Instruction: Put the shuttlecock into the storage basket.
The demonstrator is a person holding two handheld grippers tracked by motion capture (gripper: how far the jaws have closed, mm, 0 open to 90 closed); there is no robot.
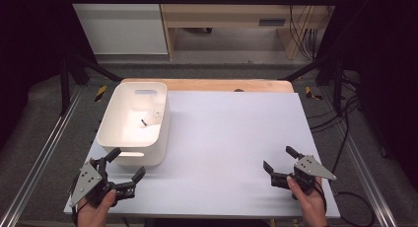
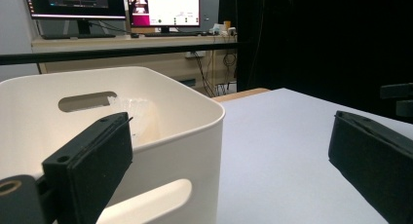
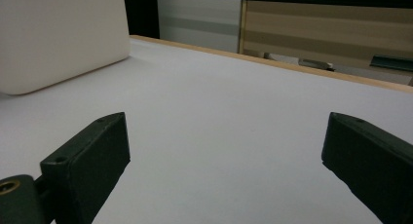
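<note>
White bin (image 1: 111, 133): far-left part of the worktop (image 1: 231, 138), holding a clear crumpled item (image 1: 153, 116). Your left tool (image 1: 127, 165): jaws apart, empty, just beside the bin's near wall. Your right tool (image 1: 277, 162): jaws apart, empty, near right corner, well apart from the bin.

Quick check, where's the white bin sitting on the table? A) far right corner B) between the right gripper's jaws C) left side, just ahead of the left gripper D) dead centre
C: in the high view the white bin stands on the left part of the table, just beyond the left gripper, whose jaws are spread and hold nothing; the right gripper sits far off at the right.
</note>
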